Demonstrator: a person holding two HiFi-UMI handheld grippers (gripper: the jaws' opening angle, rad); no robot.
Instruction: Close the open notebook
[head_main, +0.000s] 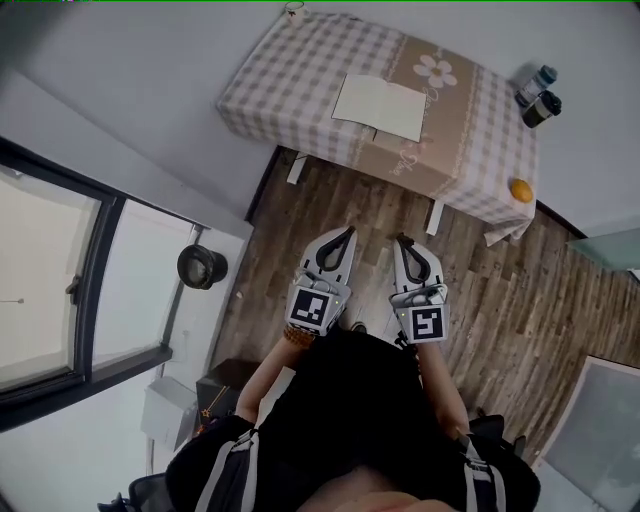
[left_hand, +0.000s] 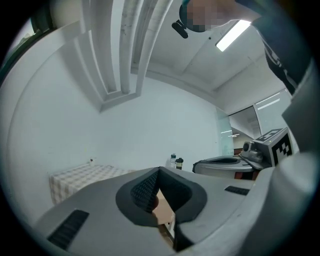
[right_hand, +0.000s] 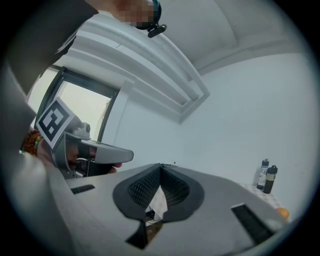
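The open notebook (head_main: 380, 107) lies flat with white pages up on the checked tablecloth of a table (head_main: 290, 70) at the far side of the room. My left gripper (head_main: 349, 231) and right gripper (head_main: 401, 240) are held side by side close to my body, over the wood floor, well short of the table. Both point level toward it. The left gripper (left_hand: 159, 170) has its tips together with nothing between them. So does the right gripper (right_hand: 161, 166), which holds nothing. Only a sliver of the notebook shows through the jaws in the gripper views.
Two bottles (head_main: 538, 96) stand at the table's far right corner and an orange (head_main: 521, 190) sits near its right front corner. A small cup (head_main: 293, 8) is at the back left edge. A window and a round black object (head_main: 202, 266) are at the left.
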